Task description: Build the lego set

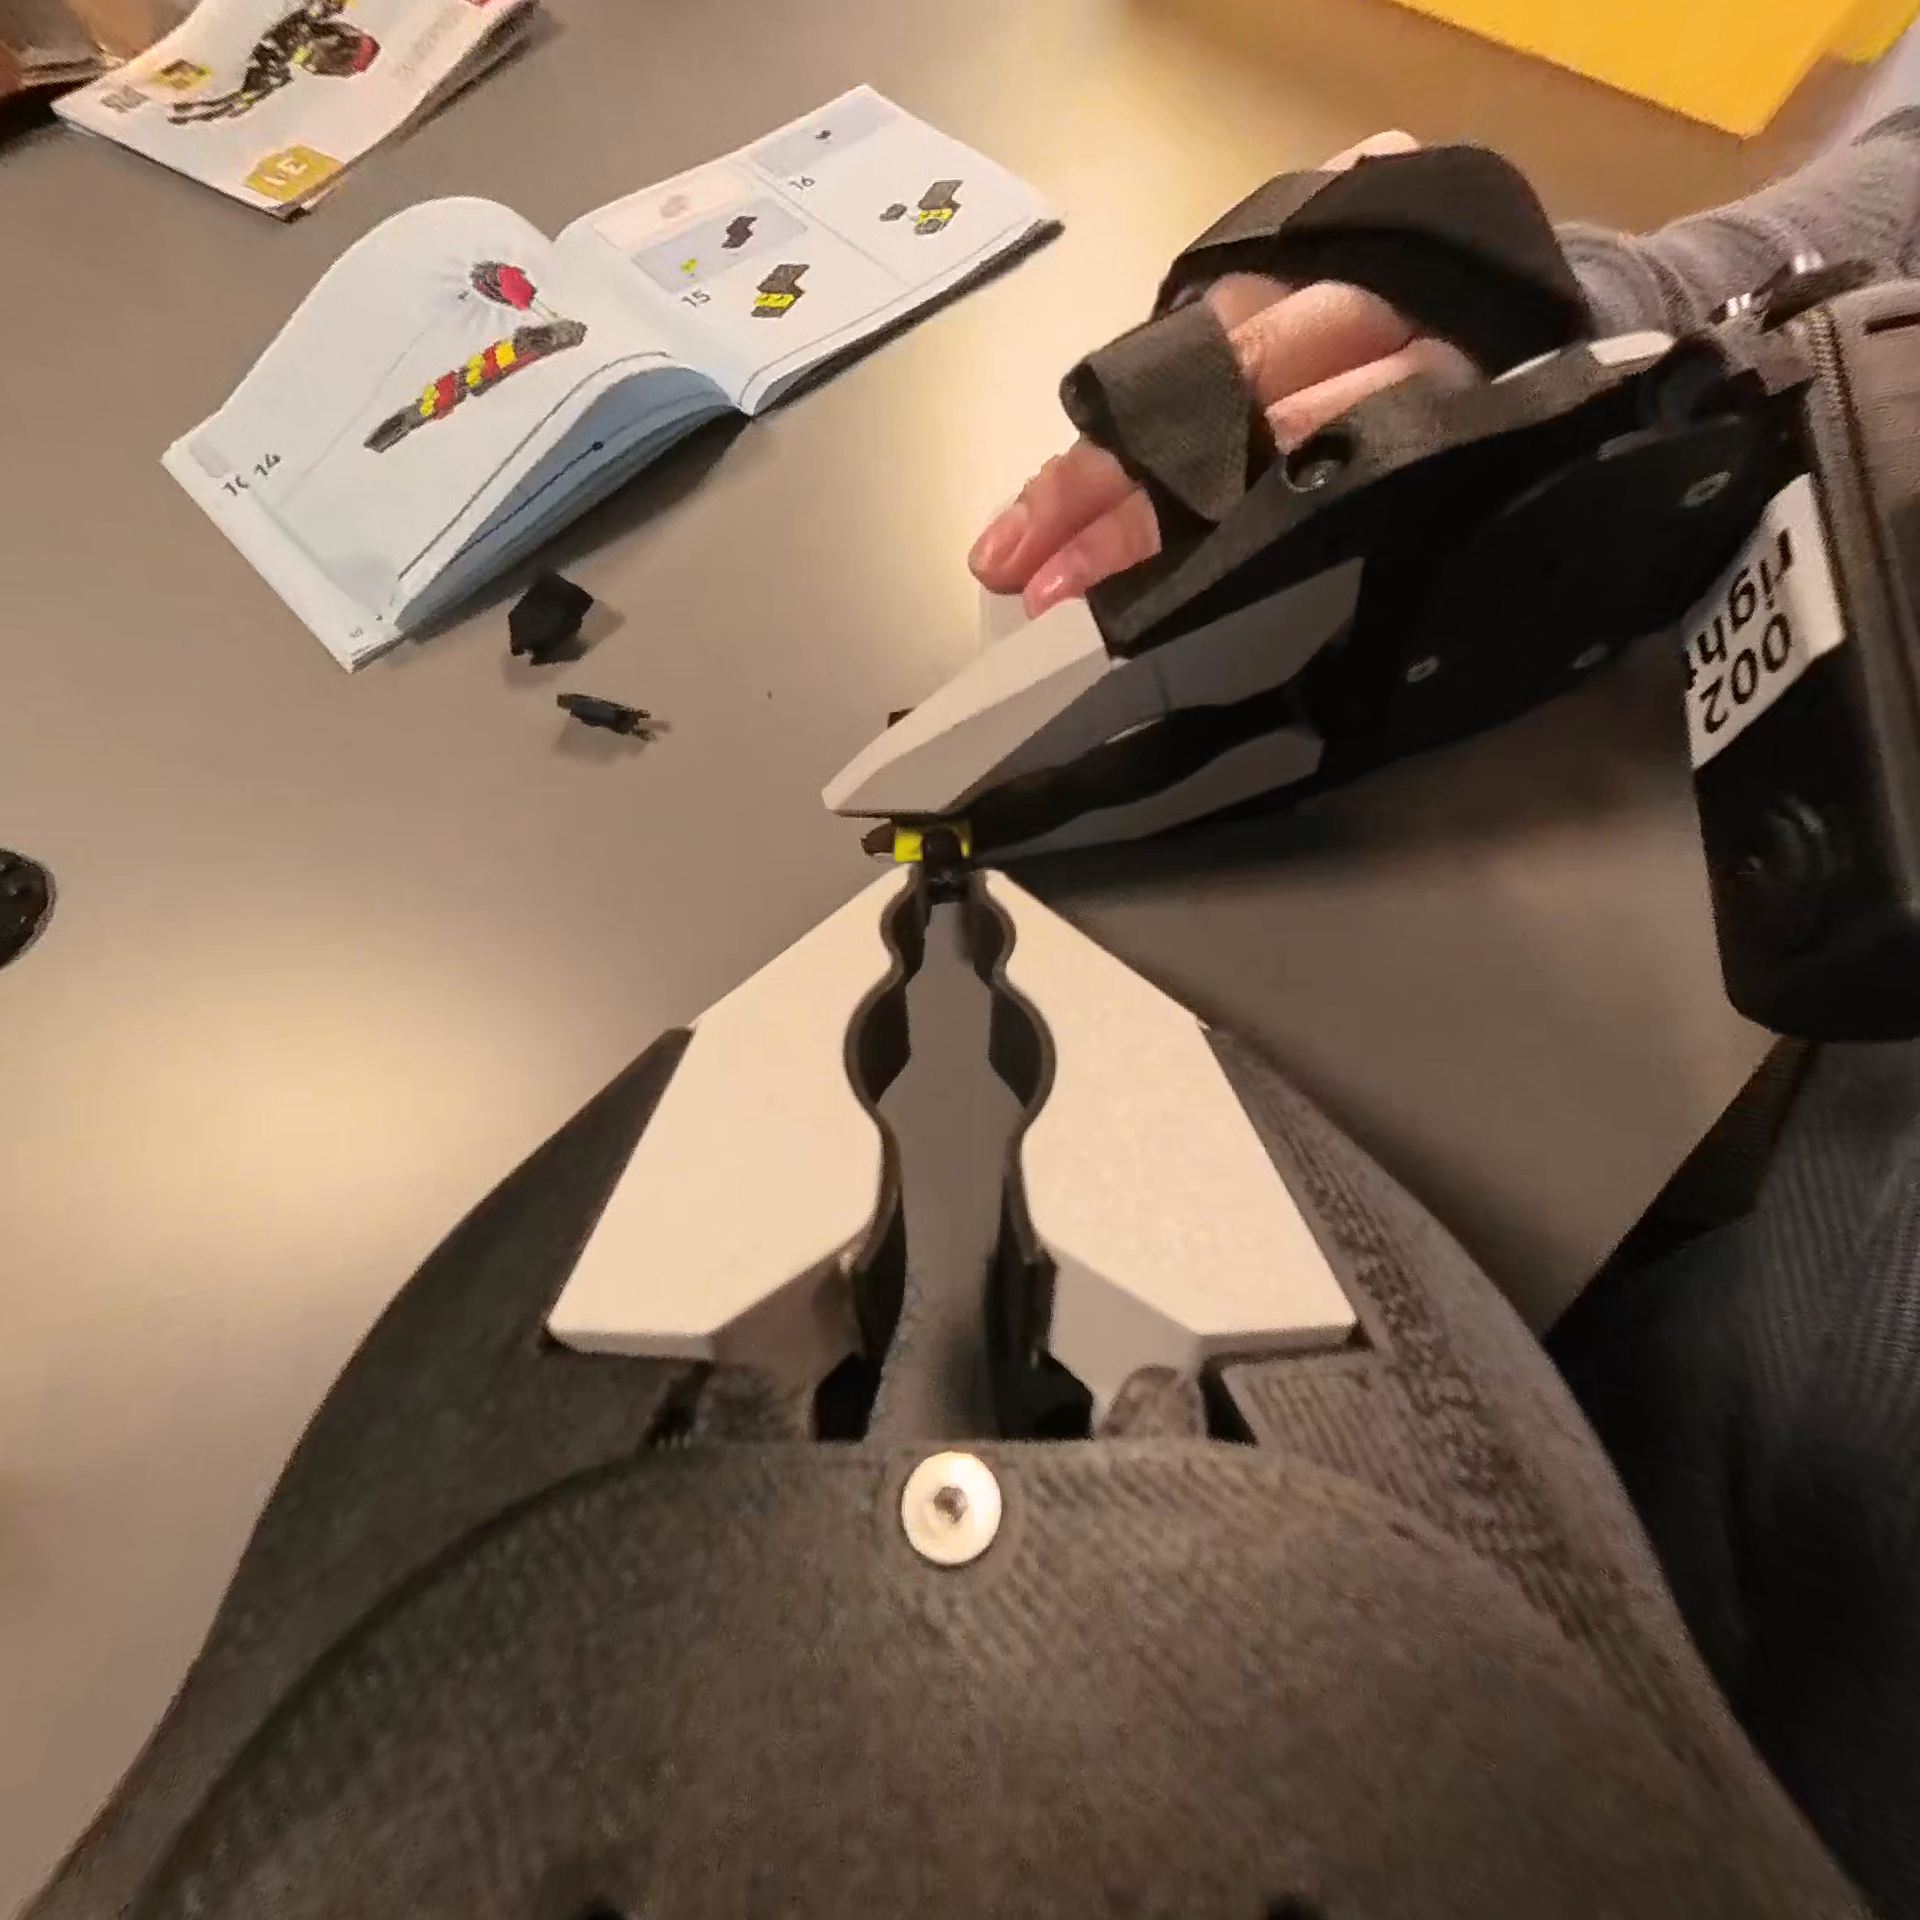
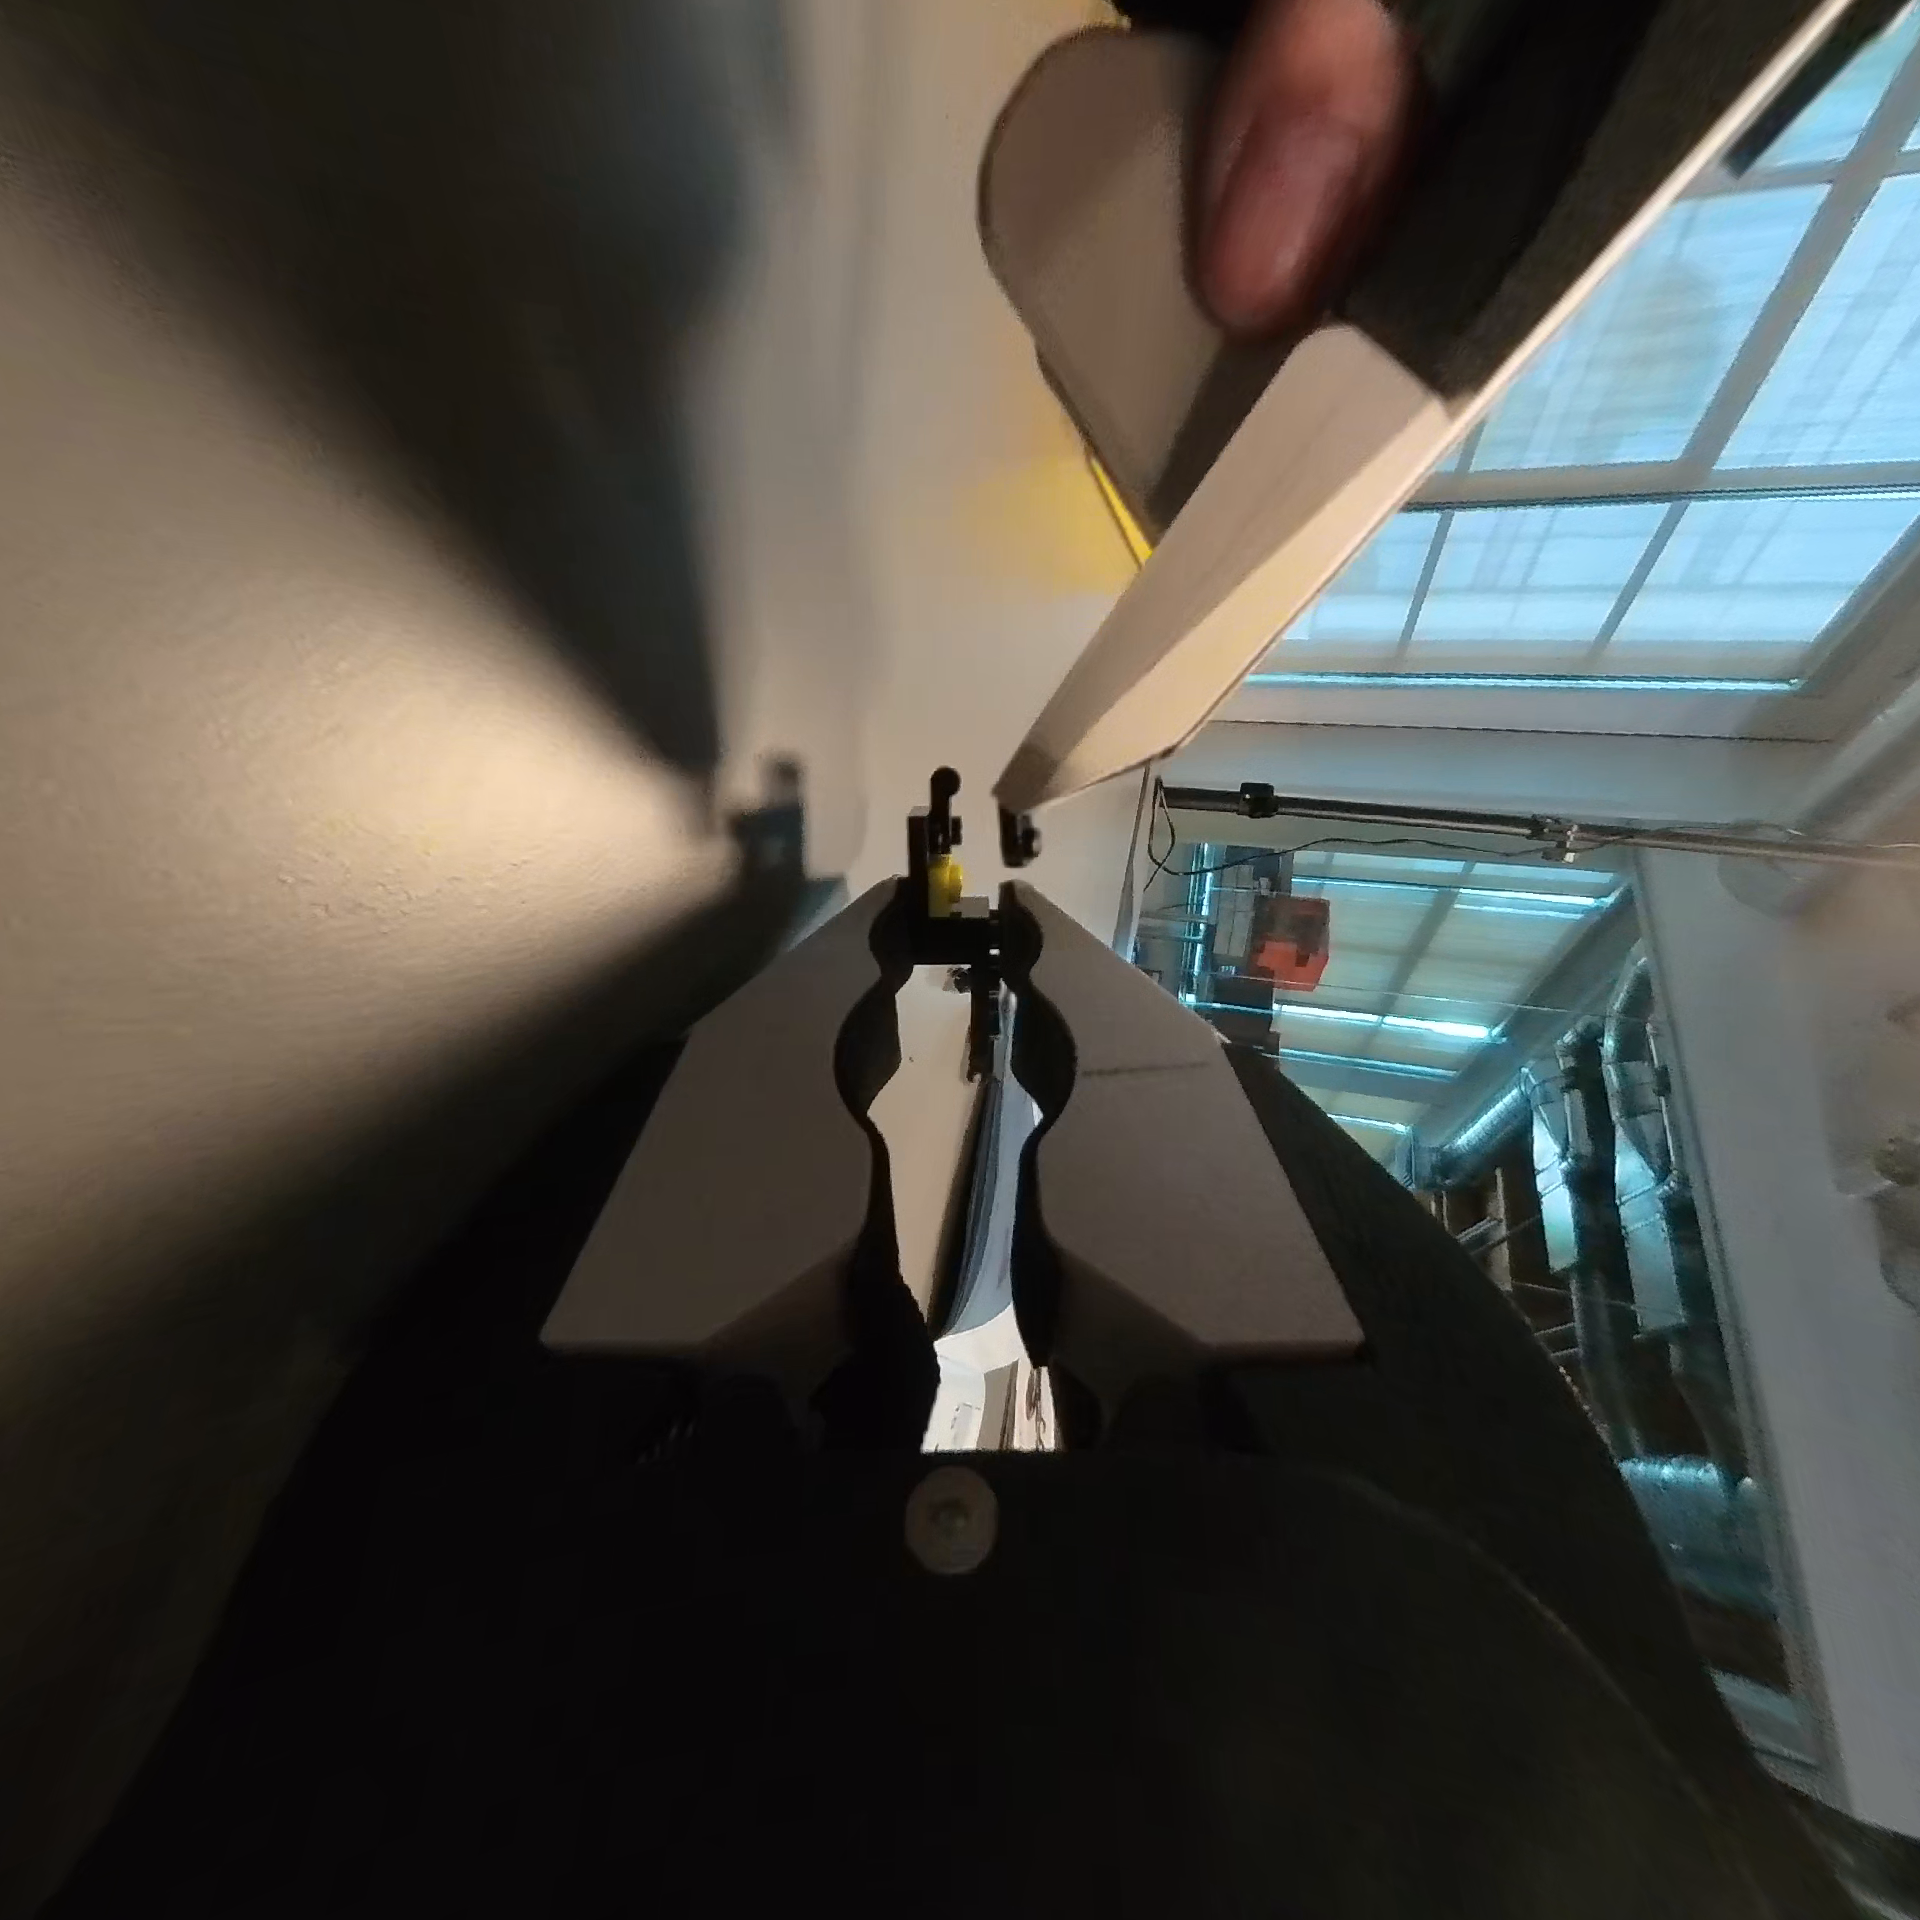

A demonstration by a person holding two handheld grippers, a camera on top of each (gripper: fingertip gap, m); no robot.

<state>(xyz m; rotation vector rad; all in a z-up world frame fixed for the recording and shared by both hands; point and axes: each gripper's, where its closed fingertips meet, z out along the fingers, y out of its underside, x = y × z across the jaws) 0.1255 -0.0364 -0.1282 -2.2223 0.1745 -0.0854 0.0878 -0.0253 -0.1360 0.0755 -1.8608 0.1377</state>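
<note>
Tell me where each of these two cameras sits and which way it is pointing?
Left wrist view: sits on the left gripper, looks down over the grey table to an open instruction booklet; the person's right hand and right gripper show.
Right wrist view: sits on the right gripper, rolled sideways, facing windows; a fingertip and the left gripper show.
Shared: both grippers and the black-and-yellow lego piece where the tips meet.

Warm dim light, glare on the table, blurred wide-angle edges
</note>
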